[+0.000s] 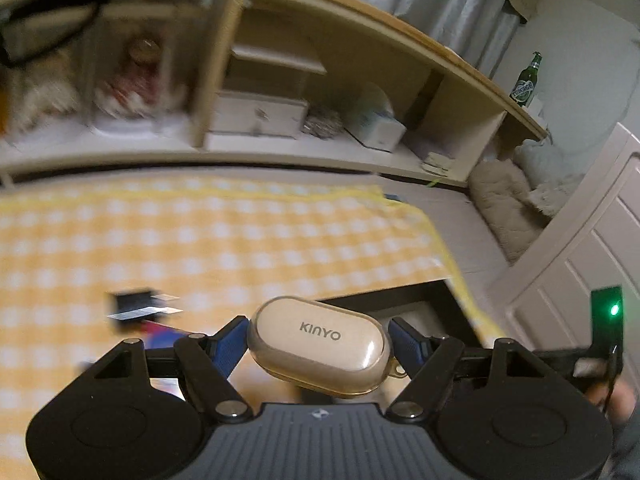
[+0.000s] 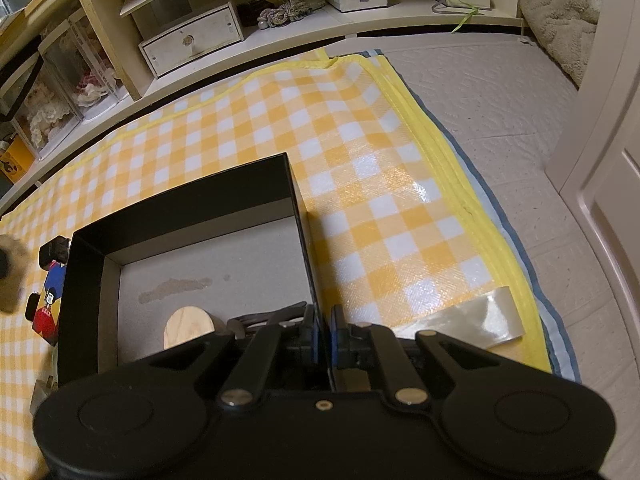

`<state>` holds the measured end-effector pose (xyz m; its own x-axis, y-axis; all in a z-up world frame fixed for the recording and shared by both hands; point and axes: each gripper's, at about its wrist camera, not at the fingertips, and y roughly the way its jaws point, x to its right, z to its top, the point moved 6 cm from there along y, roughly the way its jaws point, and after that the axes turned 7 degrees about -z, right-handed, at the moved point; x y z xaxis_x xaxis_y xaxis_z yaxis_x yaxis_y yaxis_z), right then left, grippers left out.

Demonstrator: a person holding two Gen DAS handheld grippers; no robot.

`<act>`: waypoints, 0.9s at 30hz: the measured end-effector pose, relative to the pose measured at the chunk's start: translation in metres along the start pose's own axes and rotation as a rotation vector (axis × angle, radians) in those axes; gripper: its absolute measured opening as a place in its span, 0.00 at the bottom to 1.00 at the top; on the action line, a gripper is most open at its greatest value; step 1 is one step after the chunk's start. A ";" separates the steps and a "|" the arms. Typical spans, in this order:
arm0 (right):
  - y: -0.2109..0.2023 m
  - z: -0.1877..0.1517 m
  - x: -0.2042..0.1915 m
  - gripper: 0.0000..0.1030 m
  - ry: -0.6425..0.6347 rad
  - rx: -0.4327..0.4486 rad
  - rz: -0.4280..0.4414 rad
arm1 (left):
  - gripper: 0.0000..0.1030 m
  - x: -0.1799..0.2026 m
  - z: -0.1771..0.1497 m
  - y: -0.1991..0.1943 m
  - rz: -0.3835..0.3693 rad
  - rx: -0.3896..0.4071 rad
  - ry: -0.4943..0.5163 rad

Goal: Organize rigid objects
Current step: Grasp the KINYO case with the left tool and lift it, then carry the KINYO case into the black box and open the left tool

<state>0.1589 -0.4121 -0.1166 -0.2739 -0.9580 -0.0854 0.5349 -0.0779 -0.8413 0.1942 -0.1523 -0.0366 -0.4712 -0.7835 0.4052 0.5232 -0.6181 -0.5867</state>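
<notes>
My left gripper (image 1: 318,344) is shut on a beige earbud case (image 1: 320,336) in a clear cover marked KINYO. It holds the case in the air above the yellow checked mat (image 1: 224,240), and the blue pads (image 1: 230,346) press on both of its ends. A corner of the black box (image 1: 404,300) shows just behind the case. My right gripper (image 2: 325,332) is shut on the right wall of the open black box (image 2: 180,208). Inside the box lie a pale wooden oval (image 2: 188,326) and a dark metal piece (image 2: 264,318).
Left of the box lie a red-and-blue printed card (image 2: 50,300) and a small black object (image 2: 54,254). A glossy tape strip (image 2: 464,320) covers the mat's corner. Low shelves (image 2: 192,40) with a drawer unit run along the back, and a white door (image 2: 608,200) stands at the right.
</notes>
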 end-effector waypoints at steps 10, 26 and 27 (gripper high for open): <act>0.000 -0.001 0.002 0.07 0.002 0.010 0.018 | 0.74 0.059 -0.011 0.092 -0.042 -0.054 -0.113; 0.001 -0.001 0.003 0.07 0.004 0.014 0.026 | 0.74 0.085 -0.016 0.162 -0.163 -0.114 0.114; 0.001 -0.001 0.003 0.07 0.003 0.015 0.025 | 0.74 0.084 -0.014 0.163 -0.173 -0.112 0.118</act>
<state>0.1582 -0.4148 -0.1183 -0.2624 -0.9589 -0.1082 0.5533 -0.0576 -0.8310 0.2301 -0.3178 -0.1085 -0.6298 -0.6497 0.4258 0.3485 -0.7262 -0.5926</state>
